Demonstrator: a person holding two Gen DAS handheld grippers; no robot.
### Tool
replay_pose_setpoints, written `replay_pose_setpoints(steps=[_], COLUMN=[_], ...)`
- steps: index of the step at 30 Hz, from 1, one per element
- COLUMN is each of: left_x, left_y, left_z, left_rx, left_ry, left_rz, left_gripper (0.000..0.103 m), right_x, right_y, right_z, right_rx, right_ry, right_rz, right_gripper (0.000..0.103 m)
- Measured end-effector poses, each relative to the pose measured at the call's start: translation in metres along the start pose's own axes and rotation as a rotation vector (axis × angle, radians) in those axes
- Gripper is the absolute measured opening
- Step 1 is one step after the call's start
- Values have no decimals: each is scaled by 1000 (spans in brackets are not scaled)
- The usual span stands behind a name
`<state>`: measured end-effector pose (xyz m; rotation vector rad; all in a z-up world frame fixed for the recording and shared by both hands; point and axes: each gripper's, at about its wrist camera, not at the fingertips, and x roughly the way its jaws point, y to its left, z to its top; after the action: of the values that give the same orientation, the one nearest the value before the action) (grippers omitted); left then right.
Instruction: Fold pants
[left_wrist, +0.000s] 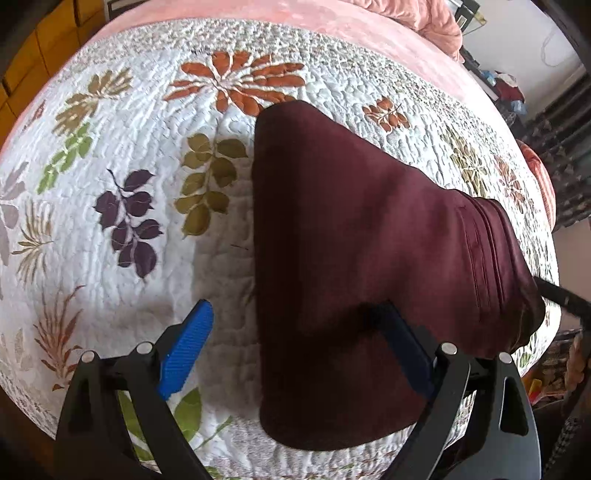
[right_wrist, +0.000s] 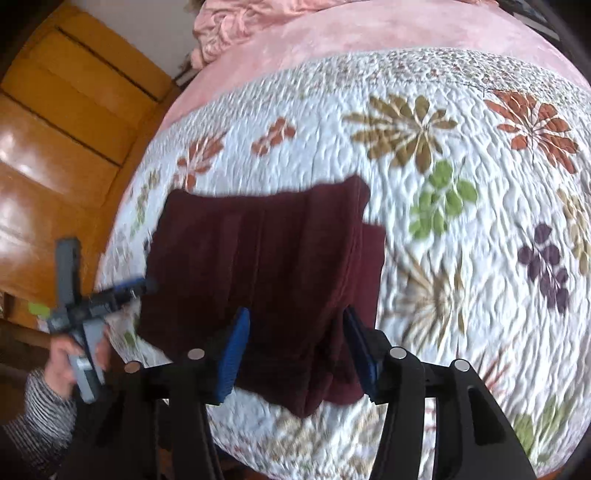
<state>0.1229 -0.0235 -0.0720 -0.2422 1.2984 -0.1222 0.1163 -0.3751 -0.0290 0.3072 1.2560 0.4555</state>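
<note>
Dark maroon pants (left_wrist: 354, 236) lie folded on a white quilt with leaf prints (left_wrist: 122, 155). My left gripper (left_wrist: 295, 332) is open over the pants' near left edge: its left blue finger (left_wrist: 186, 347) is over the quilt, and its right finger is partly under the cloth. In the right wrist view the pants (right_wrist: 266, 251) lie in stacked layers. My right gripper (right_wrist: 295, 343) is open and straddles their near end, one blue finger (right_wrist: 232, 354) on each side. The left gripper (right_wrist: 107, 295) shows there at the pants' left edge, held by a hand.
A pink blanket (left_wrist: 332, 33) covers the far part of the bed, with a bunched pink cover (right_wrist: 236, 26) behind it. A wooden cabinet (right_wrist: 55, 140) stands beside the bed. Clutter (left_wrist: 506, 88) sits at the far right. The quilt's edge drops off close by.
</note>
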Motion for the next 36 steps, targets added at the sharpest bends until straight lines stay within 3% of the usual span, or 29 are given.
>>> replay_pose_setpoints(steps=[4, 9, 13, 14, 16, 19, 20, 24, 29, 32, 35, 36], left_x=[7, 9, 9, 9, 10, 9, 7, 3, 9, 11, 9, 8], left_y=[-3, -2, 0, 0, 0, 0, -1, -8, -14, -10, -5, -5], left_z=[4, 5, 6, 6, 6, 7, 7, 9, 8, 8, 8, 7], left_rx=[-6, -8, -16, -11, -2, 3, 3, 30, 67, 50, 18, 17], left_ry=[7, 12, 13, 12, 8, 2, -4, -28, -20, -9, 3, 1], left_rz=[1, -4, -10, -9, -2, 7, 12, 26, 53, 43, 23, 22], left_gripper=[92, 93, 93, 93, 93, 93, 93, 93, 94, 95, 95, 95], right_x=[10, 45, 53, 55, 60, 53, 46, 19, 46, 52, 34, 26], right_y=[-12, -26, -28, -29, -30, -31, -32, -40, -46, -48, -43, -40], right_z=[30, 50, 65, 69, 74, 76, 77, 76, 64, 61, 59, 57], right_rx=[33, 126, 118, 119, 118, 133, 137, 174, 155, 149, 130, 119], right_ry=[-13, 31, 9, 8, 14, -8, -26, -81, 8, 3, -9, -16], right_rz=[-6, 28, 36, 46, 62, 89, 101, 112, -14, -2, 16, 36], right_gripper=[59, 59, 62, 57, 26, 16, 4, 5, 5, 7, 27, 39])
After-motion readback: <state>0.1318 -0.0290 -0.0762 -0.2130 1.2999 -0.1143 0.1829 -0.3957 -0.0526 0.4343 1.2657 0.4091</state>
